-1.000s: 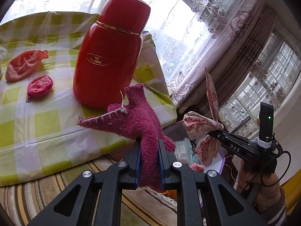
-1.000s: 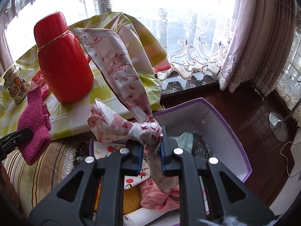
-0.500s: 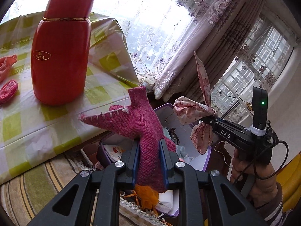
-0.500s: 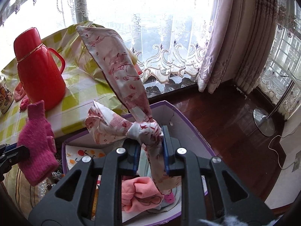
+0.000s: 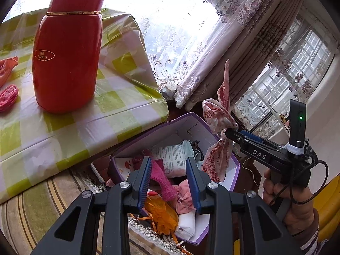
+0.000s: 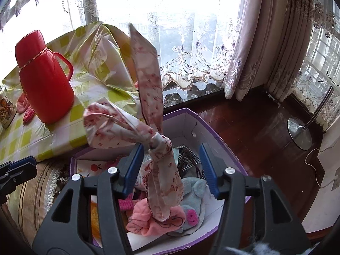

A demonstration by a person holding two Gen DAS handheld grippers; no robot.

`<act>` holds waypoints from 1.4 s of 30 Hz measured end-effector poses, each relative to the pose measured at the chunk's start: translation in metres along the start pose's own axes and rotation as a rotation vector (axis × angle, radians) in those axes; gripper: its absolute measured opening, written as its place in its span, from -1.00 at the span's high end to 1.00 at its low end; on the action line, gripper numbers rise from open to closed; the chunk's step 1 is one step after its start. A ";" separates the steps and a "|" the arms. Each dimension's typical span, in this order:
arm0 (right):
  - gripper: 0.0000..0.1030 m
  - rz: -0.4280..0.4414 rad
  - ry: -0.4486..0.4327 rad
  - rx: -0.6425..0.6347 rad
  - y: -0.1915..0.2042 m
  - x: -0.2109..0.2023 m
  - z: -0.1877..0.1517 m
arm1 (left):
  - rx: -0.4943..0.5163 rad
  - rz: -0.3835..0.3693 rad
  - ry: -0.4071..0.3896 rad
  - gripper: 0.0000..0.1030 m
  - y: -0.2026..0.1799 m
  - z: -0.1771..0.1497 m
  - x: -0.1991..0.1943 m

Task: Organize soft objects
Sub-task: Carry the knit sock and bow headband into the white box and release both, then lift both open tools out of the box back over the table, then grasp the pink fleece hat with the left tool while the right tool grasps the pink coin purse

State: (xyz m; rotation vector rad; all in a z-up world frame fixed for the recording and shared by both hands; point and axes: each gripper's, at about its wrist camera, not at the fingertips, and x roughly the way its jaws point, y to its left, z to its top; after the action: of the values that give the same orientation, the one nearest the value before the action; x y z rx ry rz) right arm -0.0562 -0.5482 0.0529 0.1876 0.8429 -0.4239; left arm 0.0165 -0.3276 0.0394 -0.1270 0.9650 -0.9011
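A purple-rimmed box holds several soft items. Over it my left gripper has its jaws opening, and the pink knitted glove lies loose in the box below them, with neither pad pressing on it. My right gripper is also over the box with its jaws opening. The knotted, red-patterned white cloth stands blurred between them, free of both pads. In the left wrist view the right gripper shows at the right in a hand, the cloth at its tip.
A red thermos stands on the table with the green checked cover, pink soft items at its left. A striped cushion lies under the table edge. Curtains hang behind; a lamp base stands on the wooden floor.
Both grippers moved from beside the table to above the box. Both have gone from shut to open. The glove has dropped from the left gripper into the box, and the cloth has come loose.
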 end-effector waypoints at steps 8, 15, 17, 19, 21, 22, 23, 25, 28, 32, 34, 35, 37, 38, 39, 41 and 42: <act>-0.14 0.125 -0.008 -0.101 0.046 -0.012 -0.003 | -0.081 0.048 -0.043 0.32 0.034 0.003 -0.020; -0.14 0.228 -0.011 -0.214 0.101 -0.024 -0.007 | -0.168 0.124 -0.111 0.32 0.079 0.007 -0.052; -0.14 0.272 -0.014 -0.243 0.120 -0.027 -0.008 | -0.190 0.153 -0.136 0.31 0.093 0.007 -0.063; -0.14 0.310 -0.021 -0.272 0.140 -0.031 -0.009 | -0.215 0.184 -0.162 0.31 0.108 0.008 -0.073; -0.17 0.343 -0.015 -0.306 0.160 -0.033 -0.010 | -0.235 0.214 -0.186 0.30 0.121 0.009 -0.084; -0.19 0.355 -0.009 -0.323 0.170 -0.033 -0.011 | -0.245 0.226 -0.197 0.28 0.128 0.008 -0.089; -0.20 0.364 -0.002 -0.338 0.181 -0.032 -0.011 | -0.256 0.237 -0.207 0.25 0.135 0.008 -0.095; -0.20 0.388 0.016 -0.357 0.200 -0.028 -0.010 | -0.269 0.267 -0.228 0.23 0.147 0.008 -0.105; -0.20 0.429 0.018 -0.377 0.228 -0.025 -0.007 | -0.296 0.299 -0.256 0.21 0.165 0.007 -0.119; -0.20 0.445 0.025 -0.402 0.260 -0.018 0.002 | -0.334 0.330 -0.275 0.19 0.190 0.005 -0.136; -0.26 0.445 0.025 -0.417 0.278 -0.014 0.007 | -0.355 0.339 -0.281 0.19 0.201 0.004 -0.142; -0.32 0.444 0.024 -0.425 0.286 -0.012 0.009 | -0.364 0.345 -0.286 0.19 0.206 0.003 -0.145; -0.38 0.449 0.029 -0.434 0.304 -0.006 0.013 | -0.384 0.354 -0.297 0.18 0.217 0.001 -0.152; -0.40 0.453 0.038 -0.438 0.312 -0.002 0.014 | -0.393 0.357 -0.302 0.16 0.221 0.001 -0.155; -0.41 0.458 0.047 -0.441 0.320 0.003 0.016 | -0.401 0.362 -0.307 0.14 0.225 -0.001 -0.158; -0.42 0.461 0.057 -0.452 0.335 0.010 0.017 | -0.417 0.367 -0.313 0.12 0.233 -0.002 -0.162; -0.43 0.457 0.063 -0.461 0.343 0.014 0.018 | -0.421 0.370 -0.314 0.12 0.236 -0.003 -0.164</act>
State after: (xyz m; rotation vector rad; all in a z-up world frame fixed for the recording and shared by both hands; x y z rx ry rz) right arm 0.1135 -0.2488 0.0520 -0.0377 0.9073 0.2086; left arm 0.1164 -0.0582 0.0352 -0.4211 0.8350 -0.3162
